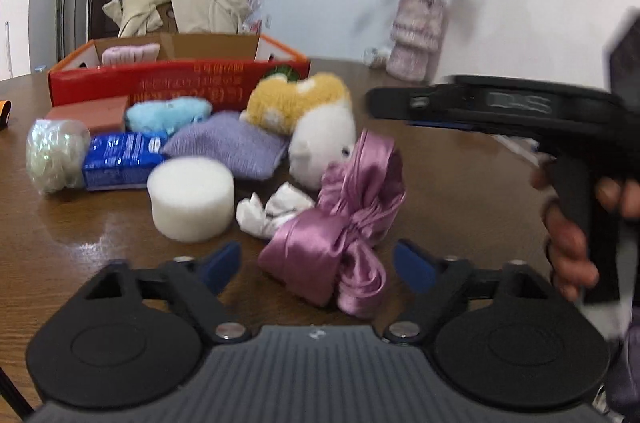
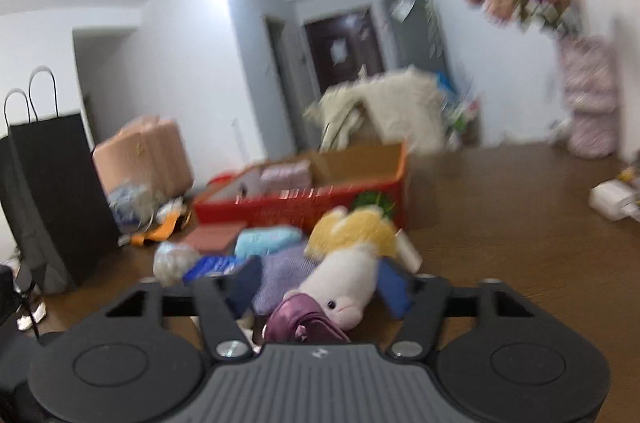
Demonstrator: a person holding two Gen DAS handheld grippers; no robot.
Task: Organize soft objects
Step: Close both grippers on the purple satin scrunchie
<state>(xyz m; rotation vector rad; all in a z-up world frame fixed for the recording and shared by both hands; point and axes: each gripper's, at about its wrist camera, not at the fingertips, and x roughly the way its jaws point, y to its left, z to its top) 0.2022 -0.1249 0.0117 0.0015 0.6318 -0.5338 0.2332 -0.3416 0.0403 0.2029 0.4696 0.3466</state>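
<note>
- Sitting in the red box [image 1: 168,83] so far: one pink cloth [image 1: 130,55].
- Remaining on the desk [image 1: 460,183]: plush toy [image 1: 316,127], pink ribbon [image 1: 344,223], white sponge [image 1: 191,197], others.
- Left gripper [image 1: 316,263] and right gripper [image 2: 316,287] both stand apart, empty.

Bare wooden table [image 1: 460,183] lies open right of the pink satin bow [image 1: 340,223], while the white foam puck [image 1: 191,199], crumpled tissue [image 1: 272,211] and plush toy [image 1: 320,147] crowd its left and rear.

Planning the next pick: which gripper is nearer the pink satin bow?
Left, by a little. The left gripper brackets the pink satin bow, pads not touching. The right gripper hovers behind it, nearer the white plush toy.
</note>
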